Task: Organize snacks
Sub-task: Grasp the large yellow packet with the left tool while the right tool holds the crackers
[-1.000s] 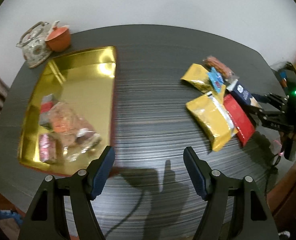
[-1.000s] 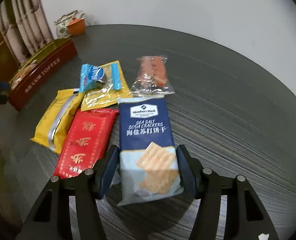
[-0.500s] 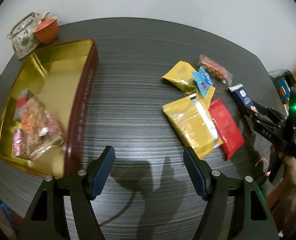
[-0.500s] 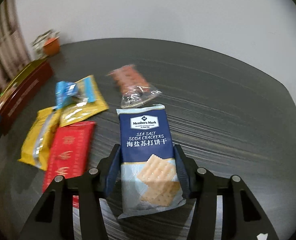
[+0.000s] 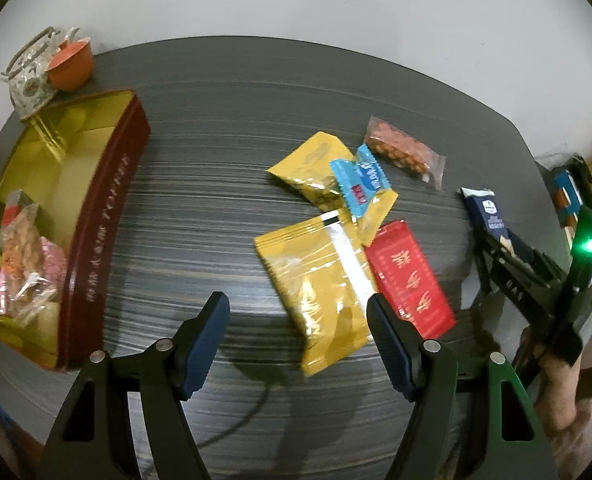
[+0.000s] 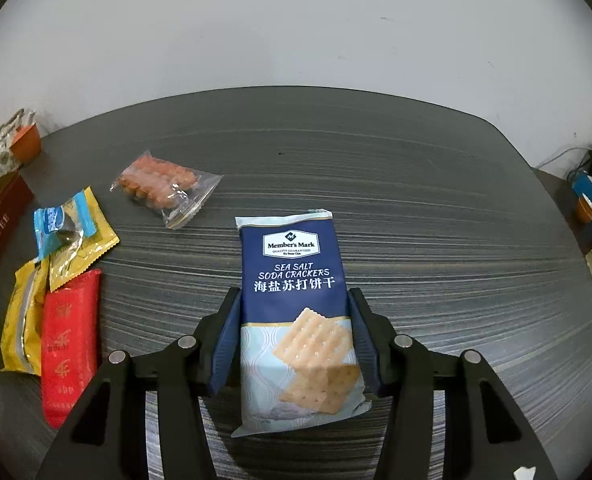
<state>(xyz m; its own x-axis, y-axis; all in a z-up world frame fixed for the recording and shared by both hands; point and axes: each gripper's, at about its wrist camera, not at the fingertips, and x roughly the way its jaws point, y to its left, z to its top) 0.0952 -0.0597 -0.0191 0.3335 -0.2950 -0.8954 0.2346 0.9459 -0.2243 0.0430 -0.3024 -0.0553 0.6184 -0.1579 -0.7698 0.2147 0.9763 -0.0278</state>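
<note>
Right gripper point(image 6: 293, 336): jaws have just been closing and now sit pressed against both long edges of the blue soda-cracker packet point(image 6: 296, 312), which a second ago lay loose between wider-set pads among the other snacks; the packet now reads as gripped, its far end angled off over the dark striped table point(image 6: 396, 184), apart from the pile, so it looks ready to be carried to the tin. Left gripper point(image 5: 296, 340): jaws held moderately wide and empty, unchanged in spread, but the view has slid across the table from over the tin toward the loose snacks, so the large yellow packet point(image 5: 316, 276) now lies just ahead, between the pads in the picture and not touched; judged the next item for pickup. Beside it: red packet point(image 5: 410, 276), touching the yellow one's edge. Further: smaller yellow packet point(image 5: 316, 168) with a blue-wrapped sweet point(image 5: 360, 182) lying on it; clear bag of orange snacks point(image 5: 404, 150) beyond, apart. To the left: gold-lined tin point(image 5: 103, 224), several wrapped snacks already in its near end, far end unfilled. Farthest: teapot point(image 5: 27, 80) and orange cup point(image 5: 71, 64) at the table's back corner, not part of the sorting.
</note>
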